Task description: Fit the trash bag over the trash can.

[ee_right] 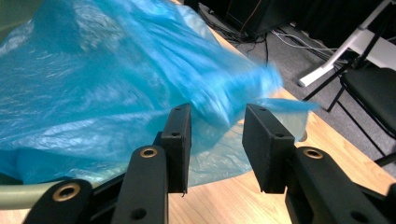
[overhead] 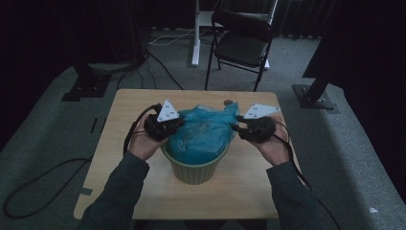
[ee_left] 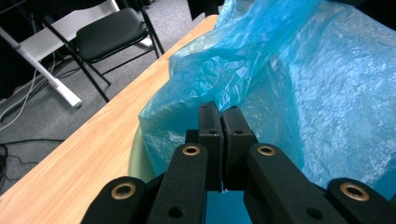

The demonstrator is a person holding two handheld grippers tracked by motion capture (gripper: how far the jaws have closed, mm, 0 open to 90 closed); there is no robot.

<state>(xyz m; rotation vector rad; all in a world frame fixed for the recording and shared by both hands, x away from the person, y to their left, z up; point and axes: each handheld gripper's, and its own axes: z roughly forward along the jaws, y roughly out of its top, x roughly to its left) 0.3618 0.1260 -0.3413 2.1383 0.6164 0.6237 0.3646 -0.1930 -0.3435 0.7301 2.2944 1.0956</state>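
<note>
Blue thin plastic bag [overhead: 203, 134] being fitted as a liner into a pale green ribbed round pot [overhead: 195, 168], one side pinched, other side loose.

The left gripper [ee_left: 218, 122] has its jaws together, clamped on a fold of the bag right at its tips; the bag billows ahead and to the right of it, the pot rim showing just below left. The right gripper [ee_right: 217, 128] has jaws apart, film lying between them but not pressed. Risks: with only one side held, the film may slide out of the pot or bunch inside; a hard pull from the left gripper may tear the thin film or tip the pot on the light wooden table [overhead: 124, 158]. No brand, label or readable writing.
</note>
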